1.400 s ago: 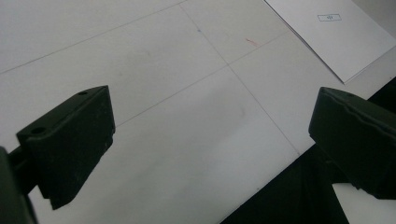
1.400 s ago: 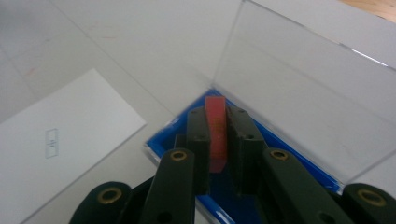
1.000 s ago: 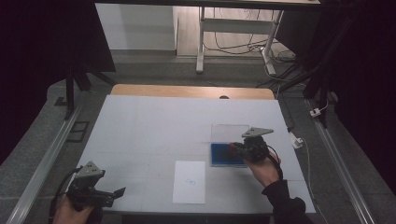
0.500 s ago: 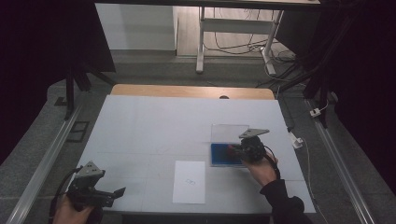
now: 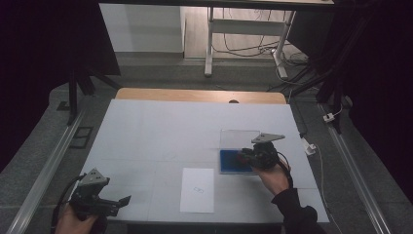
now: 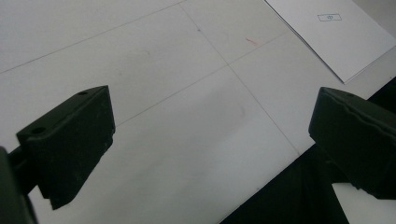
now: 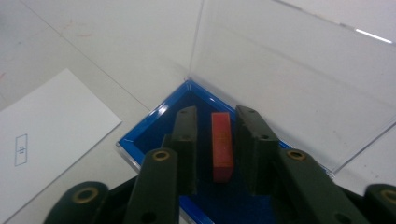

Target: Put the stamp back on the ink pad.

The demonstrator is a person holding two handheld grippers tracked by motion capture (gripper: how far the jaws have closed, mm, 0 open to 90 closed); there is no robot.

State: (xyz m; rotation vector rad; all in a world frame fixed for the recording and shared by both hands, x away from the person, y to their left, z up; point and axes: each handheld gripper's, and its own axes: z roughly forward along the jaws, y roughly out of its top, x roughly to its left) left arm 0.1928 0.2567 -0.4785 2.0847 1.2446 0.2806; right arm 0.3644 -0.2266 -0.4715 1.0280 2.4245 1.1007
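A small red block (image 7: 222, 145) lies in a blue-lined case (image 7: 154, 128) whose clear lid (image 7: 289, 70) stands open behind it. My right gripper (image 7: 217, 114) reaches into the case with a jaw on either side of the block. The jaws have just been opening, and a narrow gap shows on each side of the block, so the pads do not press it. From the high view, the right gripper (image 5: 242, 158) sits over the blue case (image 5: 229, 163) at the table's right. My left gripper (image 5: 127, 200) rests open at the front left corner with nothing between its fingers (image 6: 74, 135).
A white sheet of paper (image 5: 197, 189) with a small printed box lies at the front middle of the white table (image 5: 160, 131), left of the case. The paper's corner (image 6: 336, 32) also appears beyond the left gripper. The table's front edge runs close under the left gripper.
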